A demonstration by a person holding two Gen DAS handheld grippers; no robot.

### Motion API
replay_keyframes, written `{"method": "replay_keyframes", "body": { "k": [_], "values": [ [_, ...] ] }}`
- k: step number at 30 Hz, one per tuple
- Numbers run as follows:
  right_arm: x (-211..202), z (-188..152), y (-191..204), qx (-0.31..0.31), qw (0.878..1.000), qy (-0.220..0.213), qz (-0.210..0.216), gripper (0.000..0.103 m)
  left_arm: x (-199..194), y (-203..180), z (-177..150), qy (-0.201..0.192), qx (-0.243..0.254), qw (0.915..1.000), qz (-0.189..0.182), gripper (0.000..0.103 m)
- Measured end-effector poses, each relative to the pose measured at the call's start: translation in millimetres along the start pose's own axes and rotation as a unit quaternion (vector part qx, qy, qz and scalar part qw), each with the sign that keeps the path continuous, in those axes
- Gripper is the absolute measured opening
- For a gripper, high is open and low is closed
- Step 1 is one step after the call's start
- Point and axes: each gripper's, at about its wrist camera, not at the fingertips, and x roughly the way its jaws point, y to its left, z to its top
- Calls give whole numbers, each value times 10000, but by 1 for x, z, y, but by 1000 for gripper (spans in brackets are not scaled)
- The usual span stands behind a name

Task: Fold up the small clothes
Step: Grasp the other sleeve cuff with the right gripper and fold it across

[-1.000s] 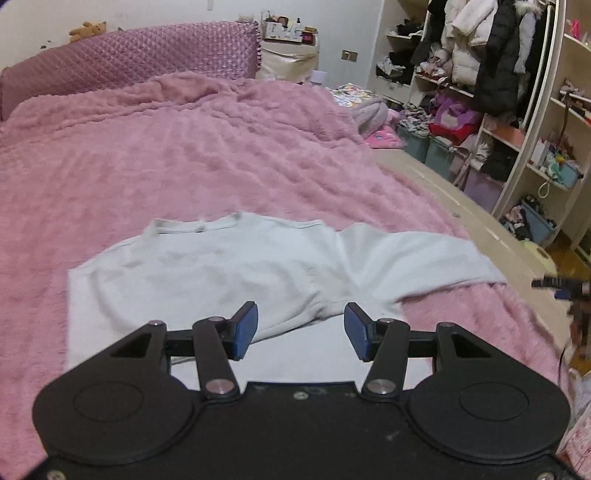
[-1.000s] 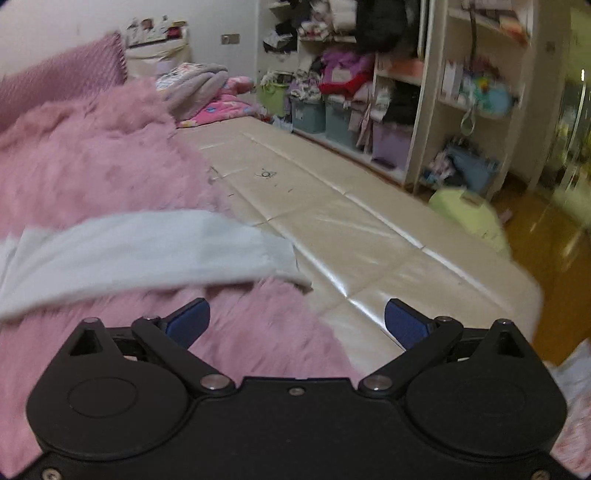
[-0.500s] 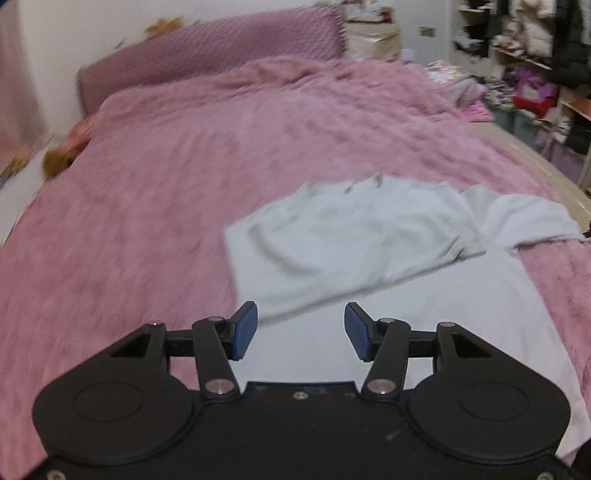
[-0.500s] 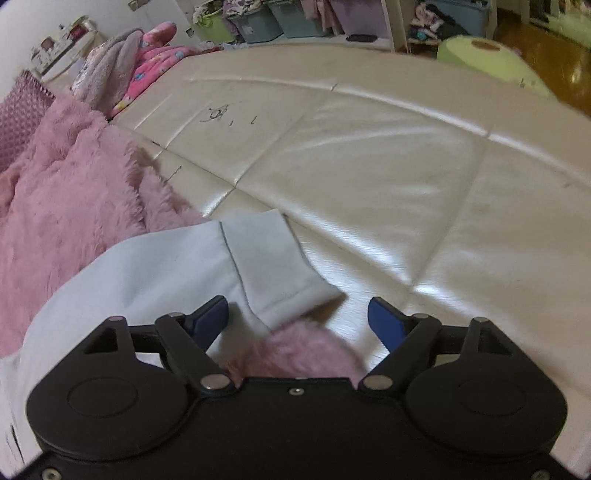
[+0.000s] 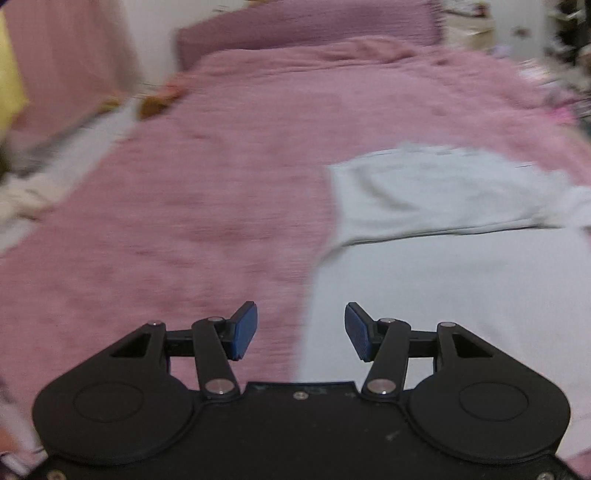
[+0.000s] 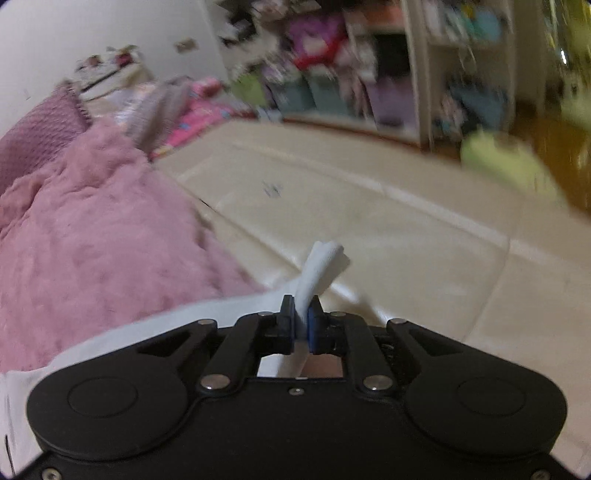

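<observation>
A pale, whitish long-sleeved shirt (image 5: 443,229) lies on the pink fluffy blanket (image 5: 184,203), its upper part folded over the lower. My left gripper (image 5: 301,330) hovers open at the shirt's lower left edge, nothing between its blue pads. In the right wrist view my right gripper (image 6: 302,315) is shut on the shirt's sleeve cuff (image 6: 323,262), which pokes up bunched between the pads. The rest of the sleeve (image 6: 177,321) trails back to the left over the blanket (image 6: 103,236).
A cream padded bed edge (image 6: 388,236) runs to the right of the blanket. Behind it stand shelves and bins of clothes (image 6: 351,85), with a pale green object (image 6: 506,162) on the wooden floor. A purple headboard (image 5: 306,22) stands at the far end.
My right gripper closed on the sleeve cuff and lifted it off the bed edge. The left gripper swung left, so the shirt now sits to its right; its jaws stayed open.
</observation>
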Motion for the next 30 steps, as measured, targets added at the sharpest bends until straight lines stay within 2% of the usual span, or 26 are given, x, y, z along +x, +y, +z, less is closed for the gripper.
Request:
{"method": "replay_keyframes", "body": {
  "k": [4, 8, 10, 14, 16, 18, 19, 20, 21, 22, 23, 25, 27, 30],
  "values": [
    [-39, 10, 55, -499, 9977, -317, 334, 3, 6, 29, -1, -54, -323, 9988, 375, 54],
    [-83, 3, 126, -951, 9901, -449, 925, 3, 13, 59, -1, -51, -664, 9971, 356, 54],
    [-111, -11, 158, -1114, 9844, -436, 1286, 3, 17, 75, -4, -28, -837, 9962, 233, 54],
    [-169, -54, 257, -1604, 9648, -436, 2039, 3, 17, 107, -14, -63, -1073, 9941, 161, 54],
    [-203, -85, 316, -1747, 9475, -406, 2649, 3, 24, 127, -17, -54, -1093, 9930, 437, 54],
    [-231, -122, 377, -1886, 9277, -179, 3218, 7, 26, 142, -20, -49, -1118, 9909, 755, 54],
    [-243, -145, 410, -2003, 9133, 111, 3545, 17, 26, 149, -22, -48, -1175, 9897, 814, 54],
    [-252, -171, 444, -2121, 8948, 483, 3899, 46, 26, 158, -25, -30, -1262, 9888, 798, 54],
    [-263, -198, 471, -2283, 8753, 807, 4186, 60, 25, 166, -27, -22, -1332, 9884, 730, 54],
    [-274, -223, 492, -2524, 8621, 946, 4291, 63, 24, 171, -29, -38, -1366, 9882, 696, 54],
    [-289, -248, 508, -2885, 8530, 845, 4265, 62, 24, 175, -31, -43, -1387, 9878, 707, 54],
    [-306, -275, 517, -3317, 8437, 646, 4171, 62, 24, 178, -36, -19, -1406, 9874, 732, 54],
    [-309, -282, 505, -3354, 8359, 822, 4266, 62, 29, 174, -36, 29, -1439, 9875, 641, 54],
    [-298, -269, 463, -3478, 8406, 1003, 4029, 62, 31, 164, -37, 57, -1405, 9889, 480, 54]
  ]
}}
